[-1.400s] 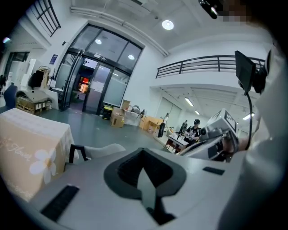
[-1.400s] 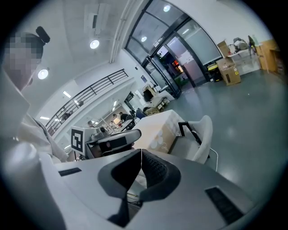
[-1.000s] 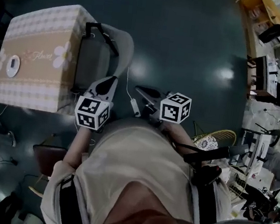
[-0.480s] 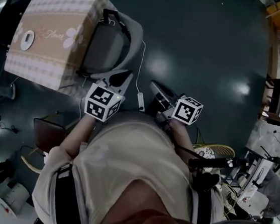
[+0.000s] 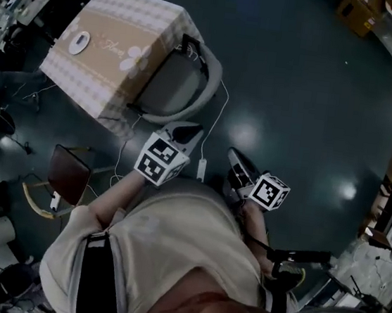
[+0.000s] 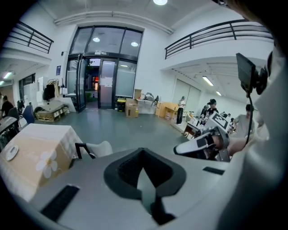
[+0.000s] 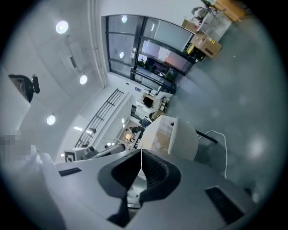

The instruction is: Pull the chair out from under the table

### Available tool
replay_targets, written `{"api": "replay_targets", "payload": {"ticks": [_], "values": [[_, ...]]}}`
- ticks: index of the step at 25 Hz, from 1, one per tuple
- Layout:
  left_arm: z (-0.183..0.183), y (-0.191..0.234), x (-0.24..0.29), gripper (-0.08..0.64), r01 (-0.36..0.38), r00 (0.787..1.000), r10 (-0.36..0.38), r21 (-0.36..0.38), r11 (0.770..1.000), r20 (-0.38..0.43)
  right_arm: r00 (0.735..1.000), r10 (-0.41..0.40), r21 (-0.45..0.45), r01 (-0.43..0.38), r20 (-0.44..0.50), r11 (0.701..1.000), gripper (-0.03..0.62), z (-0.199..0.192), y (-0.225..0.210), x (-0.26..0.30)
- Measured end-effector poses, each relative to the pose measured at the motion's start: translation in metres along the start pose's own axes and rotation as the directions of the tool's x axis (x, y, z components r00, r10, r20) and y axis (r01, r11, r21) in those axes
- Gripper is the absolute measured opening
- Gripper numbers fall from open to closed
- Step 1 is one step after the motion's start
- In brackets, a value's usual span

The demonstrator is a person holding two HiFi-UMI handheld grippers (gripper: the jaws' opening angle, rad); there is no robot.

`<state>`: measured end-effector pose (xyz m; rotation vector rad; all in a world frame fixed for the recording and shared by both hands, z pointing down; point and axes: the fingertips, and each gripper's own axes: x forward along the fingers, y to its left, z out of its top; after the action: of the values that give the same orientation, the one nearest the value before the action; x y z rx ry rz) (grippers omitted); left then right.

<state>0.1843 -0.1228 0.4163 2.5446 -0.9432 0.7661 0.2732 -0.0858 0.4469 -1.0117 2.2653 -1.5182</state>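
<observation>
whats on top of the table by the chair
A flower-print tablecloth covers it, with one small white round object lying on top. The tabletop is hidden under the cloth.

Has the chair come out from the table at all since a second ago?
No. The chair still sits tucked against the side of the table, same as before.
</observation>
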Motion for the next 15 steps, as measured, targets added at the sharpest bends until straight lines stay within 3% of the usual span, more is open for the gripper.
{"api": "replay_targets", "payload": {"ticks": [3,8,13,15], "values": [[-0.005,0.012,0.007,0.008,-0.058,0.998,0.058,-0.002,0.998,-0.015,0.998,-0.040,-0.077,0.035,-0.057,0.996,0.012,0.004,-0.021,0.008],[-0.001,0.030,0.000,0.008,-0.085,0.996,0.085,0.017,0.996,-0.016,0.988,-0.046,-0.105,0.031,-0.150,0.994,0.012,0.001,-0.020,0.037],[0.007,0.066,-0.008,0.008,-0.056,0.998,0.056,0.011,0.998,0.024,0.973,-0.177,-0.121,0.161,-0.145,0.980,0.019,0.012,-0.028,0.078],[0.007,0.087,-0.018,0.008,-0.040,0.998,0.040,-0.009,0.999,0.041,0.968,-0.205,-0.112,0.190,-0.145,0.975,0.130,0.012,-0.023,0.100]]}}
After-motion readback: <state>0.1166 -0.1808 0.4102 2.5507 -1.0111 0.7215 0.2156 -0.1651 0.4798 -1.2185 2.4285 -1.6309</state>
